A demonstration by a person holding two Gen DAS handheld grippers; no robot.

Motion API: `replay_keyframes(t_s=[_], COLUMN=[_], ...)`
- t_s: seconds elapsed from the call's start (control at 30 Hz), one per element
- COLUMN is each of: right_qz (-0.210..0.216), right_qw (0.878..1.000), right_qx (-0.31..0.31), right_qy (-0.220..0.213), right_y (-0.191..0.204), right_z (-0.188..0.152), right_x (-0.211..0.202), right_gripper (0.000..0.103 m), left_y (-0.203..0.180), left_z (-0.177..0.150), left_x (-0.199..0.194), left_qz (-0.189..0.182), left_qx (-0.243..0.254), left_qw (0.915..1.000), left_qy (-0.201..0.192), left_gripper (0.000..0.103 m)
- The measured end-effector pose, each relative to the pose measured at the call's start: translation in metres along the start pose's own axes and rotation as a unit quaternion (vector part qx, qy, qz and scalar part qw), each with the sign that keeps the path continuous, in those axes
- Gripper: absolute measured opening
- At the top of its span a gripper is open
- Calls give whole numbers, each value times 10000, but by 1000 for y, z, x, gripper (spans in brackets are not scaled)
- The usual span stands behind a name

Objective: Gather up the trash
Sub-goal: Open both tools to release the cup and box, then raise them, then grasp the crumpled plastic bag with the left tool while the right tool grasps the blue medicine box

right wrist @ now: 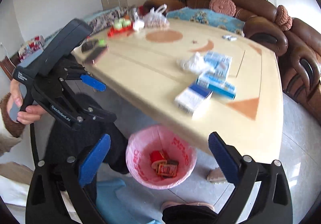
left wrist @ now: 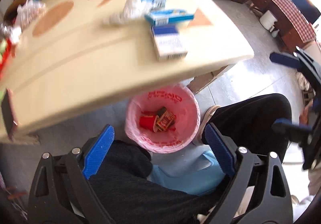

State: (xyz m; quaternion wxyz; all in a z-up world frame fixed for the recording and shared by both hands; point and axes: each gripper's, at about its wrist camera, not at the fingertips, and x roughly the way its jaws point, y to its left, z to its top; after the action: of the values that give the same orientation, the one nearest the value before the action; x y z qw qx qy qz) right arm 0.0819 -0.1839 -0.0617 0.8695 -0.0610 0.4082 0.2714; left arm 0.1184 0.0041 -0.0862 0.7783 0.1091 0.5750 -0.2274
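Below, round pink-lined bin (right wrist: 160,155).

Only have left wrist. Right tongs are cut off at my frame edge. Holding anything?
Observer: No. The right tongs are open, with nothing between the pads; the bin shows through the gap.
Operator: Red thing at my left edge?
Observer: A red tray with green cups on it, at the table's far end.
Operator: Left tongs from outside?
Observer: The left tongs are open and empty, with a hand on the handle.
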Motion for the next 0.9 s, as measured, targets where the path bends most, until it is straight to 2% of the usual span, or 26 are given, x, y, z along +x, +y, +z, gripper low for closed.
replay_keyframes(t_s=[0.13,0.23,0.43,0.67,0.9], right_qz=[125,-24,-27,42,173], right_qw=[9994,9991,9975,9934,9909], right_qx=[105,-65,-604,-1140,-1319], right_qy=[-296,-426,-355,-134,229], right_y=[-25,-37,-58,-74,-93], right_z=[38,69,116,151,168], right_x=[-38,-61,-87,-80,-36], right_gripper=[96,96,96,96,96], left_y=[-2,1,4,11,18], left_z=[31,55,101,138,164], left_x=[-48,-79,-110,-100,-64], left_qz=[154,239,441,583,619], left_qx=[485,842,1492,2064,2386], left_qw=[9984,9955,9867,9762,9691], left_qy=[-226,-374,-476,-334,-15], left_gripper=[91,91,91,91,91])
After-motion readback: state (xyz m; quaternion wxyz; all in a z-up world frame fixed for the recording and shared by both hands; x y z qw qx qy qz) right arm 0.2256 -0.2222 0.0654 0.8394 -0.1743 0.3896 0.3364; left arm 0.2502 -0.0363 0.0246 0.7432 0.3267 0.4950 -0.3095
